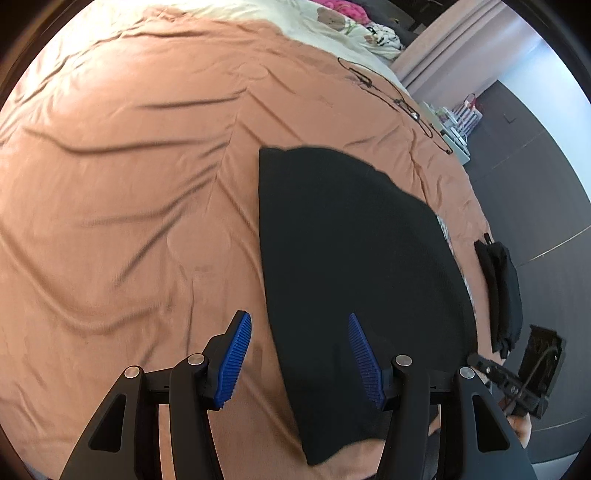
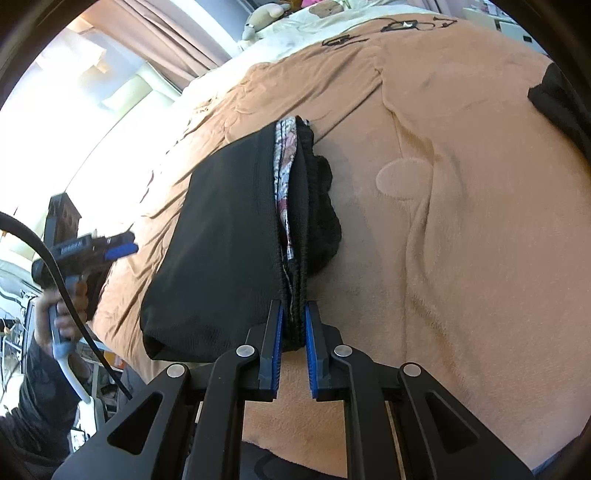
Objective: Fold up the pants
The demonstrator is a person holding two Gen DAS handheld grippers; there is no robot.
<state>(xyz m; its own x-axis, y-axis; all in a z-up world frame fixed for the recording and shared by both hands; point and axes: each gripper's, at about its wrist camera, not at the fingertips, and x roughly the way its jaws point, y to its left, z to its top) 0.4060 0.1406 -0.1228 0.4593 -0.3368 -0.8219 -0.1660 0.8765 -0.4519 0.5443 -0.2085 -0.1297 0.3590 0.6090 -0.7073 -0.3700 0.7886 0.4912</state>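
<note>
The black pants lie folded on an orange bedspread. In the left wrist view my left gripper hovers open above the pants' left edge, with nothing pressed between its blue pads. In the right wrist view my right gripper is shut on the bunched waistband end of the pants, where a patterned lining shows between the layers. The left gripper also appears in that view, held by a hand off the pants' left side. The right gripper shows at the lower right edge of the left wrist view.
Another black garment lies at the bed's edge and appears in the right wrist view as a black garment at top right. A thin black cable lies further up the bed. Cream bedding and plush toys are at the head. Dark floor borders the bed.
</note>
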